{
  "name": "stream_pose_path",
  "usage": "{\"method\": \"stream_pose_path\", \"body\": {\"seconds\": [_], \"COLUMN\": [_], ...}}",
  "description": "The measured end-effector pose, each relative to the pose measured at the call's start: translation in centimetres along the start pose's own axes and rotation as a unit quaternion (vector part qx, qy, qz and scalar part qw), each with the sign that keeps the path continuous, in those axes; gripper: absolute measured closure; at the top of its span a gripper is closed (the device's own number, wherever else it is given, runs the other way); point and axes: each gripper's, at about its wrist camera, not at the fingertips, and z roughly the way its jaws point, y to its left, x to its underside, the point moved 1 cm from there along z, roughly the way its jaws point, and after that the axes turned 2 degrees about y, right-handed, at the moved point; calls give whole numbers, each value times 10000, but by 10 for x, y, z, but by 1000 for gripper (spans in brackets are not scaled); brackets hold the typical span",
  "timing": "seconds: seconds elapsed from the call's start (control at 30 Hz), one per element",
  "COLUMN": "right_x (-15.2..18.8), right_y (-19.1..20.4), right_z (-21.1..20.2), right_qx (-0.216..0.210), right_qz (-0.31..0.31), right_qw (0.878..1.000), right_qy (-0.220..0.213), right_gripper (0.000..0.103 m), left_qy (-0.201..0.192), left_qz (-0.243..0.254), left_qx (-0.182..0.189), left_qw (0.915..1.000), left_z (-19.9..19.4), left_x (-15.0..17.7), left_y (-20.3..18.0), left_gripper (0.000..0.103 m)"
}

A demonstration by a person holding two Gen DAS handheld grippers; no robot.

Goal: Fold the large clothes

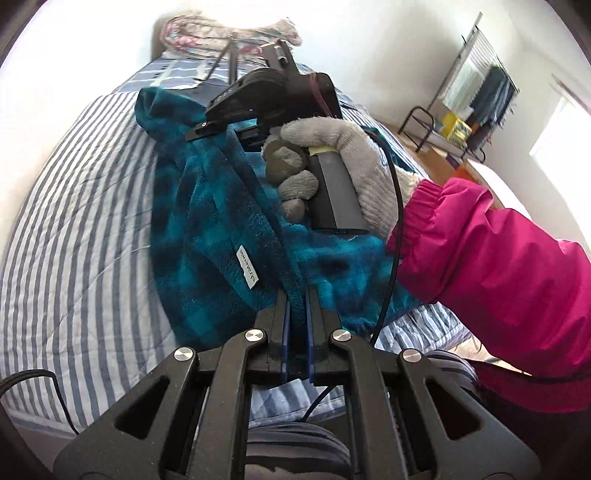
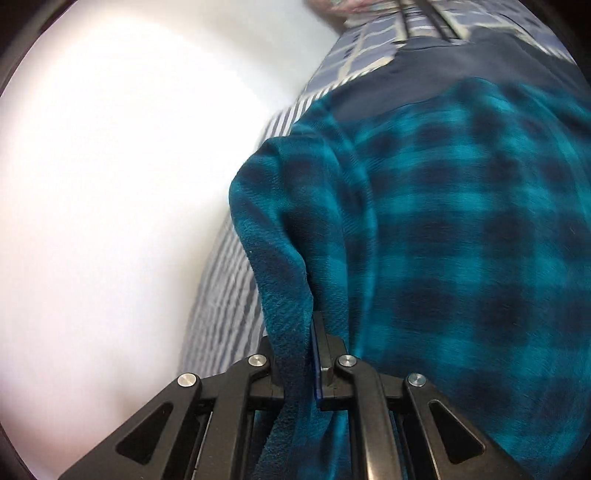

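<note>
A striped bedspread (image 1: 85, 206) is covering the bed, its blue and white bands running across the left side of the left wrist view, with a checked patch (image 1: 173, 72) of the same colours lying toward the far end. Beyond that, at the head of the bed, a heap of flowered cloth (image 1: 229, 31) is sitting against the wall.

Down the middle of the bed the teal plaid fleece (image 1: 207, 206) is lying bunched, its white label (image 1: 248, 266) showing near the fold. The left gripper (image 1: 298, 306) is pinching a ridge of this fleece at the near edge of the bed, its two fingers pressed together on the cloth.

Farther along the garment, the right gripper (image 1: 207, 129) is biting into the fleece toward the far end, carried by the right hand (image 1: 325, 162) in a grey knit glove, with a pink sleeve (image 1: 491, 266) reaching in from the right. A black cable (image 1: 395, 229) is trailing past the wrist.

In the right wrist view the same right gripper (image 2: 299, 339) is clamping a thick fold of the fleece (image 2: 461, 240), the cloth filling the narrow gap between its fingers, and the picture is smeared. A dark blue cloth (image 2: 424, 74) is lying just beyond the plaid, on the bedspread (image 2: 221, 295).

At the far right of the left wrist view, off the bed, a metal rack (image 1: 443, 129) is standing by the wall, and the window (image 1: 561, 133) is glaring white.
</note>
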Motion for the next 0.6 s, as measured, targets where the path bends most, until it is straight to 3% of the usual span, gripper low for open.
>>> {"method": "stream_pose_path", "body": {"seconds": [0.2, 0.33, 0.47, 0.57, 0.6], "right_x": [15, 32, 32, 27, 22], "right_y": [-61, -93, -90, -62, -54], "right_z": [-26, -33, -32, -33, -39], "right_qx": [-201, -32, 179, 404, 498], "right_qz": [801, 1146, 893, 531, 317], "right_qw": [9961, 9928, 9955, 9977, 9980], "right_qy": [-318, -333, -257, -142, -204], "right_gripper": [97, 97, 95, 76, 76], "left_qy": [221, 409, 579, 645, 641], "left_qz": [279, 454, 605, 625, 624], "left_qx": [-5, -1, -32, 32, 82], "left_qw": [9994, 9981, 9965, 9960, 9960], "left_z": [24, 36, 43, 42, 41], "left_x": [-5, 3, 10, 10, 11], "left_y": [-19, -27, -32, -31, -31], "left_gripper": [99, 99, 99, 99, 98]}}
